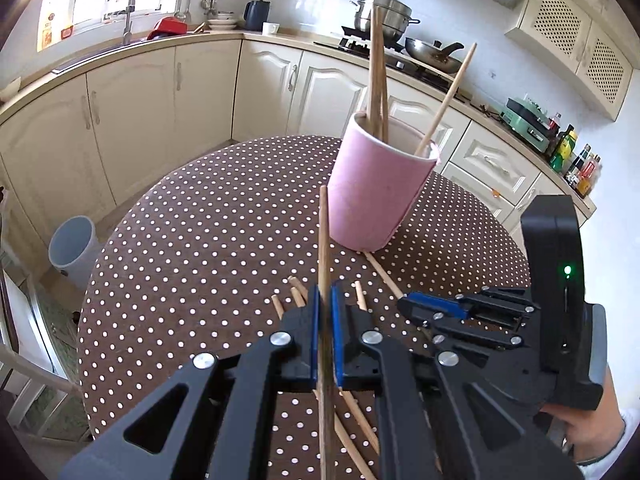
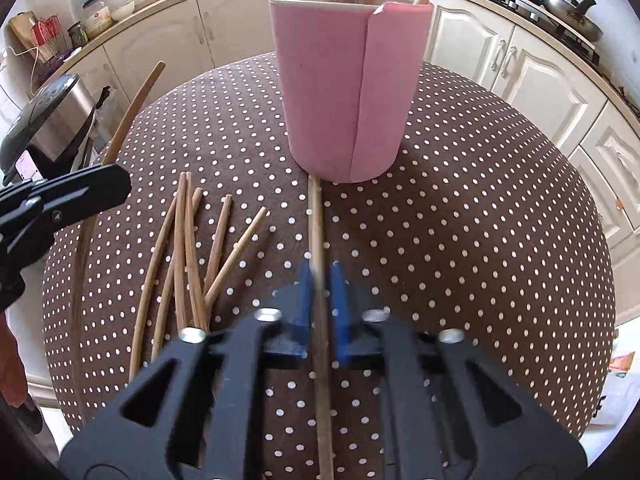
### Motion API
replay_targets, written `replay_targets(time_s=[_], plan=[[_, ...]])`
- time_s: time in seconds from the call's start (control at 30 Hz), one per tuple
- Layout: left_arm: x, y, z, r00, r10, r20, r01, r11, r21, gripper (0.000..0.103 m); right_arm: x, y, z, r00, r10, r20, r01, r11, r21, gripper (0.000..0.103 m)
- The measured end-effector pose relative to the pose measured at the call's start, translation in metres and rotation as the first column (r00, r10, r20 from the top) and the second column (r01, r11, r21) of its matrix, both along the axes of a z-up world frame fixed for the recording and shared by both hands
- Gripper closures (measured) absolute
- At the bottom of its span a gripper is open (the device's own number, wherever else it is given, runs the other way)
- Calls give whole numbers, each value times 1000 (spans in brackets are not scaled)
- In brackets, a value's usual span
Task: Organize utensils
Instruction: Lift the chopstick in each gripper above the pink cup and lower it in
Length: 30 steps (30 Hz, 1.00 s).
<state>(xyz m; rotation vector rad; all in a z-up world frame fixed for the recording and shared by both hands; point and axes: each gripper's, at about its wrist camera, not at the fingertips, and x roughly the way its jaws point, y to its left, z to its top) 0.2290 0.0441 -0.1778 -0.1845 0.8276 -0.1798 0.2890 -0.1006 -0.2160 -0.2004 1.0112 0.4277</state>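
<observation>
Pink cup (image 1: 378,188) upright on dotted counter (image 1: 200,240), toward far side. Inside: three wooden chopsticks (image 1: 376,76), two close together and near vertical, one leaning out to the right against the rim. Seam of pink wrap visible down cup wall in right wrist view.

Left gripper (image 1: 325,304): jaws clamped on one chopstick (image 1: 324,240), lifted, tip pointing toward cup. Right gripper (image 2: 320,292): jaws closed on another chopstick (image 2: 316,220), which lies along counter with far end at cup base.

Loose chopsticks (image 2: 188,248) fanned on counter, left of right gripper, near cup but apart from it.

No legible writing on cup; bottle labels along back wall too small to read.
</observation>
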Motion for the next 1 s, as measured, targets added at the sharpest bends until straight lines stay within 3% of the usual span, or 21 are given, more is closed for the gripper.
replay_targets(time_s=[0.27,0.73,1.0], plan=[[-6,5,13,999,-15,31,15,1000,-12,97,-9,-18,18,999,-19,31,16,997,77,97],[-28,-12,70,987,-81,142,82,997,-4,97,-53,-45,113,970,-41,238,-25,963,269,97],[-41,-25,109,968,-122,221,120,992,23,97,-74,-56,151,945,-52,324,-56,947,315,97]])
